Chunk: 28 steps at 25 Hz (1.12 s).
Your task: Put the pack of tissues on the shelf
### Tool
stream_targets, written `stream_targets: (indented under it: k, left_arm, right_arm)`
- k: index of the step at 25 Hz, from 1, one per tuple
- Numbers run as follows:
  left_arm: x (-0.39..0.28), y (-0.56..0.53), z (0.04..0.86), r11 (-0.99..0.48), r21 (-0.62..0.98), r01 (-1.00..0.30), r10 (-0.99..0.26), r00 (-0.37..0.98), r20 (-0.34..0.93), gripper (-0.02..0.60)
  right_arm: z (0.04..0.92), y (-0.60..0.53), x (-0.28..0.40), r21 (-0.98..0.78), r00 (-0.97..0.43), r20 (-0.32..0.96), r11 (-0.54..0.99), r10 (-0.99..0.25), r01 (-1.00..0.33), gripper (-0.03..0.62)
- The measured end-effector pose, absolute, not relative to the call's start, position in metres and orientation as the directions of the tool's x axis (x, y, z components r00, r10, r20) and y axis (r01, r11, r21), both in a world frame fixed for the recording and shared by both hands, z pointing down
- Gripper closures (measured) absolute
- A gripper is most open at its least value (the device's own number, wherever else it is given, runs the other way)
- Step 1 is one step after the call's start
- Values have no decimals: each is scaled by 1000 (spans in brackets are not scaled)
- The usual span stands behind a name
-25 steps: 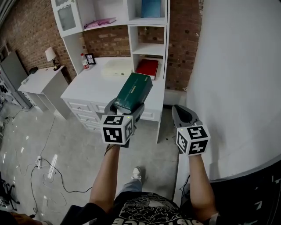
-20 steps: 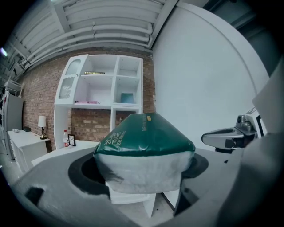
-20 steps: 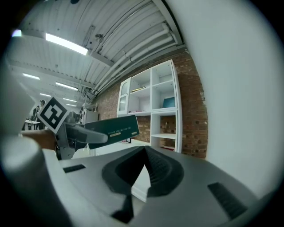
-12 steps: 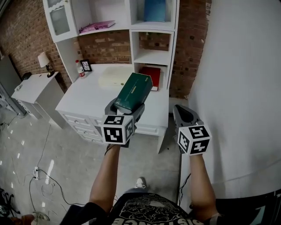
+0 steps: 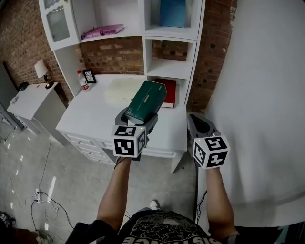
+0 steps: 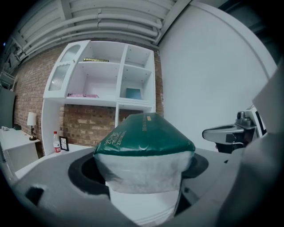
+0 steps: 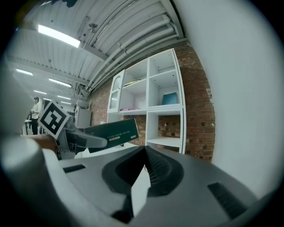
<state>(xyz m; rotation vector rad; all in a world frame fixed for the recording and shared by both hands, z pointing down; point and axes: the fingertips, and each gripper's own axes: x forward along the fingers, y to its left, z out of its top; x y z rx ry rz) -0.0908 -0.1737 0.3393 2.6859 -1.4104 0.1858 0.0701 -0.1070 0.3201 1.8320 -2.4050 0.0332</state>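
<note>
A dark green pack of tissues (image 5: 146,100) is held in my left gripper (image 5: 136,117), which is shut on its near end; the pack juts forward over the white desk (image 5: 97,114). In the left gripper view the pack (image 6: 143,142) fills the middle between the jaws. The white shelf unit (image 5: 169,33) rises behind the desk, with open compartments (image 6: 133,88). My right gripper (image 5: 199,125) hangs to the right by the white wall, jaws together with nothing in them (image 7: 144,153). From the right gripper view the pack (image 7: 111,133) shows at the left.
A red book (image 5: 169,91) lies in the lowest compartment, a blue box (image 5: 172,12) in an upper one, pink items (image 5: 102,31) on the left shelf. A bottle (image 5: 81,78) and small frame (image 5: 89,76) stand on the desk. A side table with a lamp (image 5: 40,71) is at the left.
The desk and shelf unit have come closer and shifted right in the head view. Both grippers keep their hold and pose; the pack stays in the left gripper.
</note>
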Motion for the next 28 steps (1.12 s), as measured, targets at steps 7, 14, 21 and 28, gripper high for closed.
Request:
stream_targets:
  k: [7,14,21,28]
  left_arm:
    - [-99,-207,343,-580,41,-814,-800,578,163,126]
    - [-99,-226,346,-596,39,-802,-788,593,167,127]
    - [-88,-241,349,-611,19,-791,-777,605,173,126]
    - [-79,-279,350,-591,7,-807,-795,583,168,126]
  right_arm:
    - [317,-141,58,57,-248,105,255,-963,-965,591]
    - [316,-162,51,61,-245,95,251,-965,-966,591]
    - [312,-186,48,49,-256,70,260,-964,-964,589]
    - [315,-225,57,50,-281,55,284,-958,-958,591]
